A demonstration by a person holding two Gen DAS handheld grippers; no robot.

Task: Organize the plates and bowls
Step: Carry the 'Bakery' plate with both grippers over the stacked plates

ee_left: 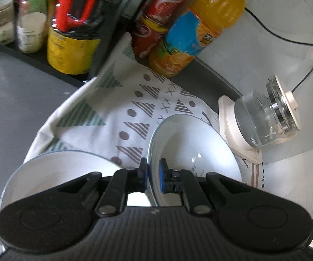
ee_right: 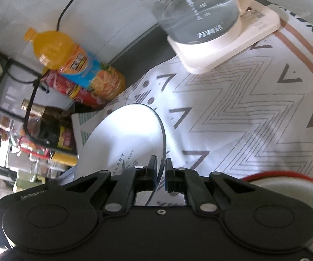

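A white bowl [ee_left: 191, 150] hung tilted on edge in the left gripper [ee_left: 153, 177], jaws clamped on its rim. The right gripper [ee_right: 160, 175] pinched a white plate [ee_right: 126, 139] likewise, above the patterned cloth [ee_right: 243, 113] on the grey counter [ee_left: 15, 91].

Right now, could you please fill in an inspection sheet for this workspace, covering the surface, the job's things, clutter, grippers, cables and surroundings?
Surface: patterned cloth over a grey counter.
Job's things: a white bowl held by its rim; a second white dish beside it; a white plate held by its edge; a red-rimmed dish, blurred.
Clutter: orange drink bottle, red can, jars, glass kettle on its white base.
Grippers: left gripper shut on the bowl's rim; right gripper shut on the plate's edge.
Cables: black cable along the wall; another behind the bottle.
Surroundings: pale tiled wall.
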